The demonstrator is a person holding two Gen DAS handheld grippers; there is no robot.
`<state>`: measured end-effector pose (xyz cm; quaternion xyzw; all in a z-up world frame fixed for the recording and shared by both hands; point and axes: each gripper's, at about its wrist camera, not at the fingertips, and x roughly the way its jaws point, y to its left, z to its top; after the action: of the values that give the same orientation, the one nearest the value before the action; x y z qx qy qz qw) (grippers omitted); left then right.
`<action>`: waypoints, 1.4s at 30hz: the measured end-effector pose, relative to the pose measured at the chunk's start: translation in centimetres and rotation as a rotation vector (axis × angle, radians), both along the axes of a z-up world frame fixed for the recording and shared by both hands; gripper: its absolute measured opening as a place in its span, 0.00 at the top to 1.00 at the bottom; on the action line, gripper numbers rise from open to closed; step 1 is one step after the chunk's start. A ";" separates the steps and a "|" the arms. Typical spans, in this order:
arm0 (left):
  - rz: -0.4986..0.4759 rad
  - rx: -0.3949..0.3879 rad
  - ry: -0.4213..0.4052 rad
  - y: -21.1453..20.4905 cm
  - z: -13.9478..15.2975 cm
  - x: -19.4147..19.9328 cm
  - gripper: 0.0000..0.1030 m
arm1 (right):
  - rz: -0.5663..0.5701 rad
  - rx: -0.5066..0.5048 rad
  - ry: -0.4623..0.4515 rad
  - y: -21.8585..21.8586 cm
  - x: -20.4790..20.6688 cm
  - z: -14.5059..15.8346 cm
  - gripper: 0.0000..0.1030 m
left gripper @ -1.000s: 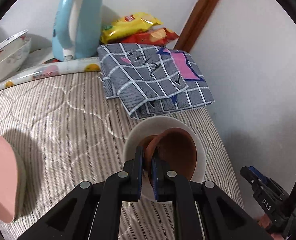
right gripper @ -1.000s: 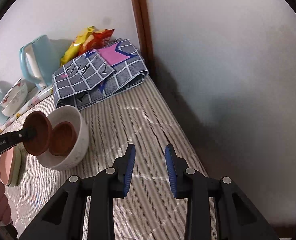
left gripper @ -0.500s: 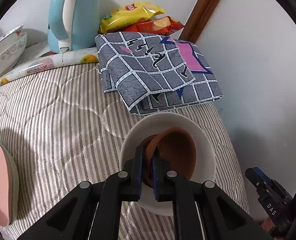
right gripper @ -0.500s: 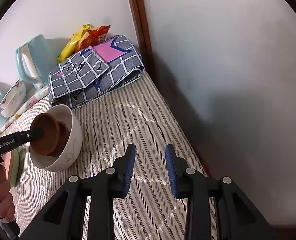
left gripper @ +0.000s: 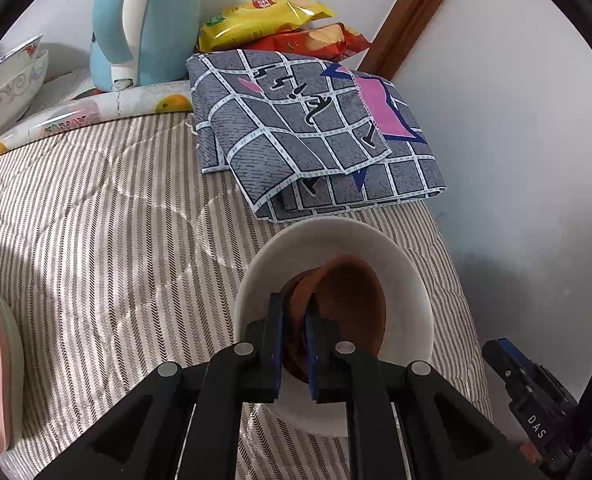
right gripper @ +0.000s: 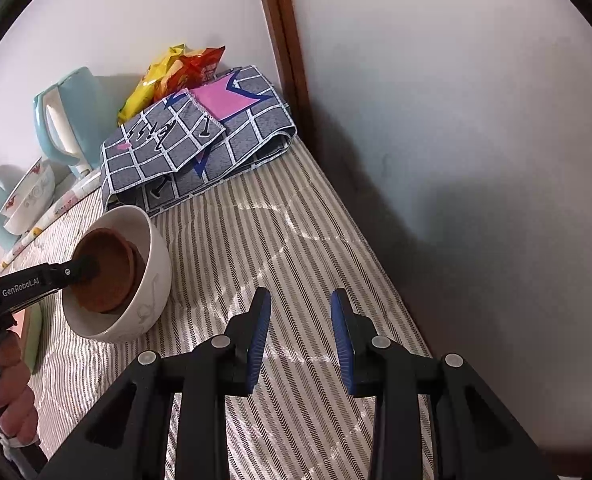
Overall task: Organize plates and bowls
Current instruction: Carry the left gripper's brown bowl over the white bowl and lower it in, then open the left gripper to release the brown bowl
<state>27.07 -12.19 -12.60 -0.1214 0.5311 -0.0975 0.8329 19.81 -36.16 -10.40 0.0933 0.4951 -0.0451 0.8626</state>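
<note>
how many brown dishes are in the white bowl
2. One brown dish is pinched at its rim by the left gripper, inside the white bowl. The other lies under it in the bowl, mostly covered. More beneath could be hidden.

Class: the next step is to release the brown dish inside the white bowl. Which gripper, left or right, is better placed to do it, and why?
Left. The left gripper is shut on the rim of the small brown clay dish, already inside the white ceramic bowl beside another brown dish. The right gripper is open, holds nothing, and hovers over the striped cloth.
</note>
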 end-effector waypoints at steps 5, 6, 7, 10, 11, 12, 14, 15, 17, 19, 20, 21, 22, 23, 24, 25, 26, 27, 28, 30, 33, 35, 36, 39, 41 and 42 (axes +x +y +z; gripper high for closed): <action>-0.002 -0.004 -0.002 -0.1 0.0 0.0 0.90 | 0.008 -0.005 0.006 0.2 0.0 -0.1 0.70; -0.004 -0.003 -0.003 -0.1 0.0 0.0 0.90 | 0.007 -0.005 0.005 0.2 0.0 0.0 0.70; -0.005 -0.003 -0.003 -0.1 0.0 0.0 0.90 | 0.006 -0.004 0.003 0.2 0.0 0.0 0.70; -0.006 0.000 -0.002 -0.2 0.0 0.0 0.90 | 0.012 0.000 -0.002 0.3 0.0 0.2 0.70; -0.008 0.001 -0.002 -0.2 0.0 0.0 0.90 | 0.012 -0.004 -0.003 0.4 0.0 0.3 0.70; -0.010 0.002 -0.002 -0.2 0.0 0.0 0.90 | 0.013 -0.005 -0.005 0.5 0.0 0.3 0.70; -0.013 0.005 0.001 -0.2 0.1 -0.1 0.89 | 0.020 -0.003 -0.004 0.7 -0.1 0.4 0.70; -0.013 0.010 0.002 -0.2 0.2 -0.1 0.87 | 0.023 -0.004 -0.004 0.8 -0.1 0.4 0.70; -0.018 0.004 -0.003 -0.2 0.4 -0.2 0.86 | 0.027 -0.007 -0.005 0.9 -0.1 0.5 0.70; -0.018 0.000 -0.008 -0.1 0.6 -0.3 0.85 | 0.034 -0.007 -0.002 1.1 -0.2 0.5 0.70; -0.019 0.006 -0.013 -0.1 0.8 -0.4 0.85 | 0.036 -0.008 -0.002 1.2 -0.2 0.5 0.70; -0.019 0.009 -0.015 -0.1 1.0 -0.5 0.85 | 0.039 -0.010 -0.002 1.4 -0.2 0.5 0.70; -0.021 0.008 -0.020 0.0 1.2 -0.6 0.85 | 0.042 -0.010 -0.002 1.4 -0.2 0.6 0.70; -0.020 0.008 -0.023 0.0 1.3 -0.7 0.85 | 0.045 -0.010 -0.004 1.5 -0.3 0.7 0.70; -0.018 0.009 -0.026 0.1 1.5 -0.8 0.85 | 0.048 -0.011 -0.006 1.7 -0.3 0.9 0.70; -0.016 0.011 -0.029 0.1 1.7 -0.9 0.85 | 0.051 -0.012 -0.010 1.8 -0.3 1.0 0.70; -0.015 0.011 -0.033 0.2 1.9 -1.0 0.85 | 0.053 -0.013 -0.011 1.9 -0.3 1.1 0.70; -0.014 0.012 -0.038 0.3 2.1 -1.1 0.85 | 0.055 -0.013 -0.013 2.0 -0.3 1.2 0.70; -0.012 0.014 -0.042 0.3 2.2 -1.2 0.85 | 0.057 -0.012 -0.016 2.1 -0.4 1.4 0.69; -0.010 0.017 -0.051 0.4 2.6 -1.5 0.85 | 0.063 -0.010 -0.023 2.4 -0.4 1.6 0.68; -0.014 0.012 -0.065 0.7 3.1 -1.8 0.85 | 0.071 -0.010 -0.030 2.8 -0.4 1.9 0.66; -0.011 0.024 -0.075 0.8 3.4 -2.1 0.85 | 0.078 -0.007 -0.033 3.1 -0.3 2.1 0.66; -0.011 0.027 -0.078 0.9 3.5 -2.1 0.82 | 0.083 -0.007 -0.035 3.3 -0.3 2.2 0.66; -0.008 0.032 -0.088 1.3 3.8 -2.4 0.76 | 0.101 -0.002 -0.044 4.0 -0.1 2.5 0.66; -0.006 0.036 -0.092 1.5 3.9 -2.6 0.76 | 0.110 0.003 -0.049 4.3 0.1 2.6 0.66; -0.004 0.038 -0.092 1.6 4.0 -2.7 0.76 | 0.115 0.008 -0.051 4.5 0.2 2.7 0.66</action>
<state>24.40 -10.58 -8.63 -0.1001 0.4944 -0.0946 0.8583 20.05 -31.66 -7.74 0.0693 0.4778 0.0088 0.8757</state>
